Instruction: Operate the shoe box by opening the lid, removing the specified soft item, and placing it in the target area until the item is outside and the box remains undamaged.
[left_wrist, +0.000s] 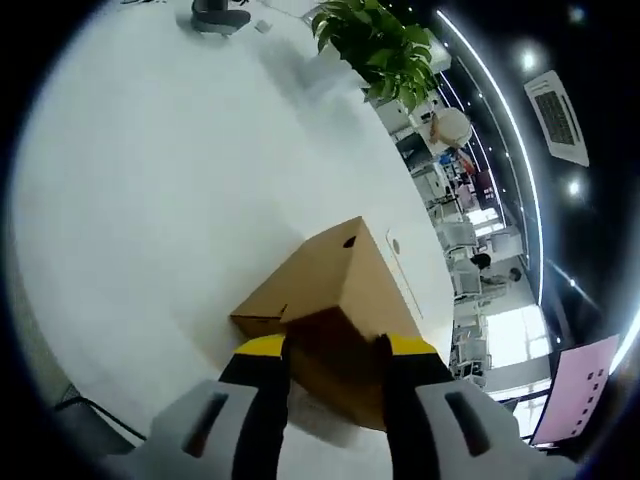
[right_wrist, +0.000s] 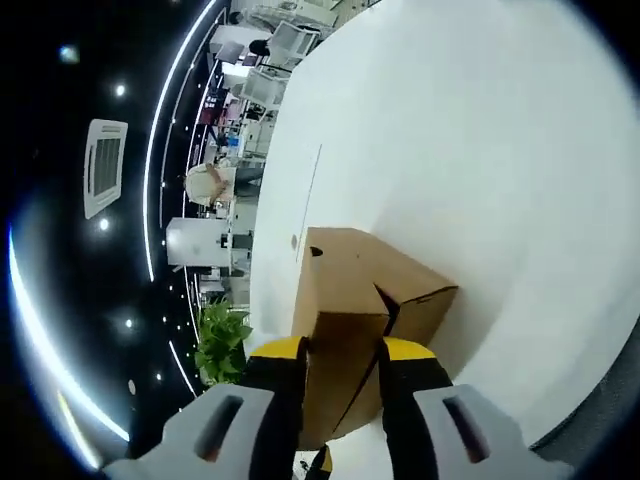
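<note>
A brown cardboard shoe box (left_wrist: 340, 280) lies on the white table (left_wrist: 150, 200) with its lid down. In the left gripper view its near end sits between my yellow-tipped jaws, and the left gripper (left_wrist: 337, 350) presses on both sides of that end. The right gripper view shows the same shoe box (right_wrist: 360, 270) from its other end. There the right gripper (right_wrist: 343, 350) clamps an end panel between its two jaws. The box's inside and any soft item in it are hidden.
The white table (right_wrist: 480, 130) stretches wide and bare around the box. A green potted plant (left_wrist: 380, 45) stands past the table's far edge, also seen as the plant (right_wrist: 222, 340) in the right gripper view. Office desks and chairs lie beyond.
</note>
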